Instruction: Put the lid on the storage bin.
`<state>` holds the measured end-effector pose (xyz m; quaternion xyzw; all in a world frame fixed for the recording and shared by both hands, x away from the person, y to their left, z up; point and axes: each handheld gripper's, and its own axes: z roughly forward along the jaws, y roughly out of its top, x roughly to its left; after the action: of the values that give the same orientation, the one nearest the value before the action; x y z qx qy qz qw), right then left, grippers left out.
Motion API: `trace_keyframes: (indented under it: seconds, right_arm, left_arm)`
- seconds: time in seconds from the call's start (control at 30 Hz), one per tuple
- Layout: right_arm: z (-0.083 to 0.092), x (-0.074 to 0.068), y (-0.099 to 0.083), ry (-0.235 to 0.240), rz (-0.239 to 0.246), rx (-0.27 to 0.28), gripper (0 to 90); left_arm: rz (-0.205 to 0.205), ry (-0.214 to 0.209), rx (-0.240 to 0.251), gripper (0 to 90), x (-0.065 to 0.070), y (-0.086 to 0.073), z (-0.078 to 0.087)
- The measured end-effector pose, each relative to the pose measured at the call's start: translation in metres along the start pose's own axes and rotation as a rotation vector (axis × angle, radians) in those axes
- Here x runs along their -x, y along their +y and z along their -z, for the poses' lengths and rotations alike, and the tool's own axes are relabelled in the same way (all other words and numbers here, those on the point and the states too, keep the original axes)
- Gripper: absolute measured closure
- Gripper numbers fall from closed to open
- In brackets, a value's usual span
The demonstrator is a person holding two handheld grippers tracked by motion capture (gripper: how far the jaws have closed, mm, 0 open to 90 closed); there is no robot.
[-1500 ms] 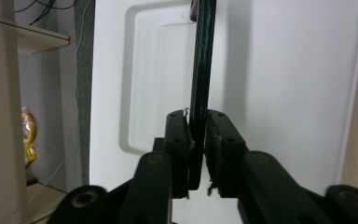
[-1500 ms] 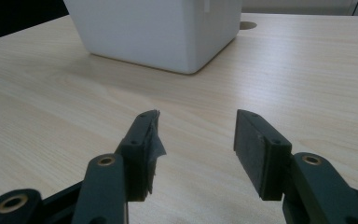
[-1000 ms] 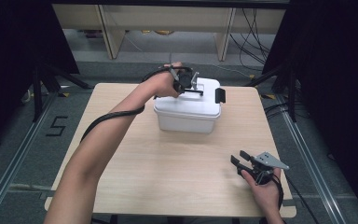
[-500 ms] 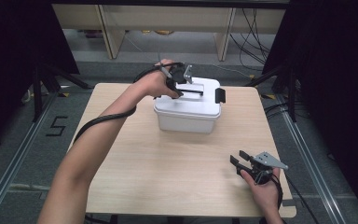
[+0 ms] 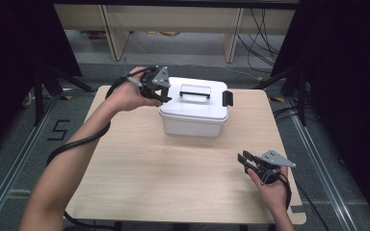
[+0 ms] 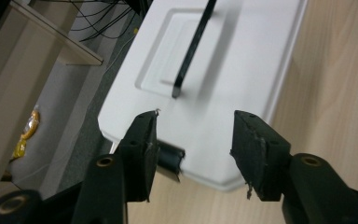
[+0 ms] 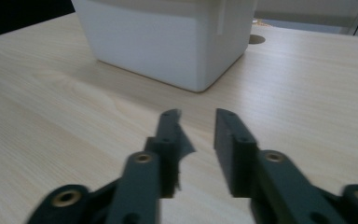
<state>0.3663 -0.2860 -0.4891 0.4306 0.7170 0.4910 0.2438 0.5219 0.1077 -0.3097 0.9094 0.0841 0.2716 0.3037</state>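
A: White plastic box (image 5: 194, 107) with a lid, sitting toward the far edge of the tabletop (image 5: 139, 163), about midway between the far corners. What's the left gripper (image 5: 155, 89) up to?

B: It hovers at the box's left end, above the near-left part of the lid (image 6: 214, 74), with its jaws spread apart and holding nothing. In the left gripper view a small black latch (image 6: 170, 160) shows on that end, just under the lid's rim, beside one jaw.

A: So which step would you say this is?

B: My guess is unfastening the lid. The jaws look lined up on that latch rather than on the black handle (image 5: 195, 94) in the middle of the lid.

A: And the next move?

B: Probably lowering the jaws onto the latch and flipping it off the rim, without pushing the box along the tabletop. There's a second latch (image 5: 228, 98) on the box's right end, which would need the same.

A: The right gripper (image 5: 251, 162)?

B: It rests near the front right corner of the tabletop, well apart from the box, jaws parted and empty, pointing toward the box.
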Motion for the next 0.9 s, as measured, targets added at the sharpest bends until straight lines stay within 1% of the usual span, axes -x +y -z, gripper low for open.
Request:
trace_keyframes:
  seconds: [0.03, 0.07, 0.1, 0.13, 0.17, 0.2, 0.23, 0.27, 0.3, 0.33, 0.4, 0.43, 0.5, 0.53, 0.57, 0.6, 0.63, 0.67, 0.7, 0.73, 0.77, 0.8, 0.83, 0.87, 0.9]
  right_arm:
    - [-0.002, -0.001, 0.005, -0.009, 0.026, -0.001, 81.7]
    - [-0.004, -0.004, 0.009, -0.005, 0.005, -0.006, 84.5]
    - [-0.006, -0.003, 0.014, -0.011, 0.032, -0.010, 87.8]
    - [-0.008, -0.006, 0.020, -0.012, 0.024, -0.010, 90.0]
    - [-0.013, -0.006, 0.025, -0.011, 0.044, 0.002, 90.0]
    - [-0.017, -0.005, 0.031, -0.007, 0.057, -0.012, 90.0]
    - [-0.022, -0.008, 0.036, -0.011, 0.031, -0.016, 90.0]
    - [-0.028, -0.007, 0.041, -0.007, 0.037, -0.015, 90.0]
    - [-0.033, -0.007, 0.045, -0.013, 0.038, -0.028, 90.0]
    - [-0.037, -0.006, 0.049, -0.015, 0.039, -0.048, 90.0]
    - [-0.049, -0.003, 0.056, -0.002, 0.058, -0.053, 90.0]
    - [-0.054, -0.002, 0.060, -0.007, 0.069, -0.057, 90.0]
    - [-0.061, -0.002, 0.063, -0.012, 0.068, -0.086, 90.0]
    - [-0.066, -0.005, 0.063, -0.019, 0.036, -0.085, 90.0]
    - [-0.070, -0.002, 0.065, -0.016, 0.060, -0.094, 90.0]
    - [-0.075, -0.001, 0.065, -0.012, 0.063, -0.102, 90.0]
    - [-0.078, -0.002, 0.066, -0.013, 0.051, -0.115, 90.0]
    - [-0.082, -0.001, 0.067, -0.008, 0.052, -0.104, 90.0]
    - [-0.084, -0.001, 0.068, -0.004, 0.048, -0.107, 90.0]
    - [-0.087, -0.001, 0.069, -0.006, 0.048, -0.098, 90.0]
    - [-0.088, -0.001, 0.071, -0.005, 0.045, -0.105, 90.0]
    - [-0.090, -0.001, 0.073, 0.001, 0.041, -0.092, 90.0]
    - [-0.090, -0.002, 0.074, 0.001, 0.035, -0.093, 90.0]
    - [-0.090, -0.002, 0.076, -0.012, 0.036, -0.091, 90.0]
    - [-0.090, -0.002, 0.078, -0.001, 0.033, -0.088, 90.0]
  left_arm:
    - [0.009, 0.000, 0.002, 56.9, 0.002, -0.004, 0.001]
    - [0.019, -0.003, 0.003, 59.6, 0.005, -0.010, 0.003]
    - [0.019, -0.001, 0.002, 64.1, 0.009, -0.015, 0.004]
    - [0.019, 0.001, 0.001, 68.2, 0.013, -0.020, 0.005]
    - [0.024, 0.006, 0.005, 73.3, 0.017, -0.025, 0.006]
    - [0.027, 0.004, 0.005, 76.9, 0.022, -0.029, 0.006]
    - [0.035, 0.008, 0.010, 80.5, 0.026, -0.034, 0.005]
    - [0.048, 0.012, 0.013, 84.2, 0.031, -0.039, 0.005]
    - [0.068, 0.016, 0.020, 87.4, 0.036, -0.044, 0.002]
    - [0.078, 0.016, 0.018, 89.1, 0.040, -0.049, 0.000]
    - [0.100, -0.001, 0.002, 89.3, 0.050, -0.061, -0.010]
    - [0.105, -0.007, -0.003, 89.3, 0.054, -0.065, -0.014]
    - [0.119, -0.024, -0.007, 89.3, 0.062, -0.073, -0.024]
    - [0.128, -0.028, -0.004, 89.3, 0.065, -0.076, -0.028]
    - [0.138, -0.030, 0.002, 89.3, 0.068, -0.079, -0.032]
    - [0.143, -0.026, 0.006, 89.3, 0.070, -0.081, -0.034]
    - [0.150, -0.022, 0.009, 89.2, 0.072, -0.082, -0.037]
    - [0.155, -0.018, 0.012, 89.0, 0.074, -0.083, -0.039]
    - [0.159, -0.011, 0.009, 88.7, 0.074, -0.083, -0.041]
    - [0.172, -0.004, 0.012, 88.6, 0.075, -0.084, -0.043]
    - [0.172, 0.003, 0.009, 88.4, 0.075, -0.084, -0.045]
    - [0.168, 0.004, 0.007, 88.3, 0.075, -0.084, -0.046]
    - [0.169, 0.012, 0.010, 88.3, 0.075, -0.084, -0.047]
    - [0.189, 0.013, 0.009, 88.3, 0.075, -0.084, -0.048]
    - [0.178, 0.015, 0.008, 88.2, 0.075, -0.084, -0.049]
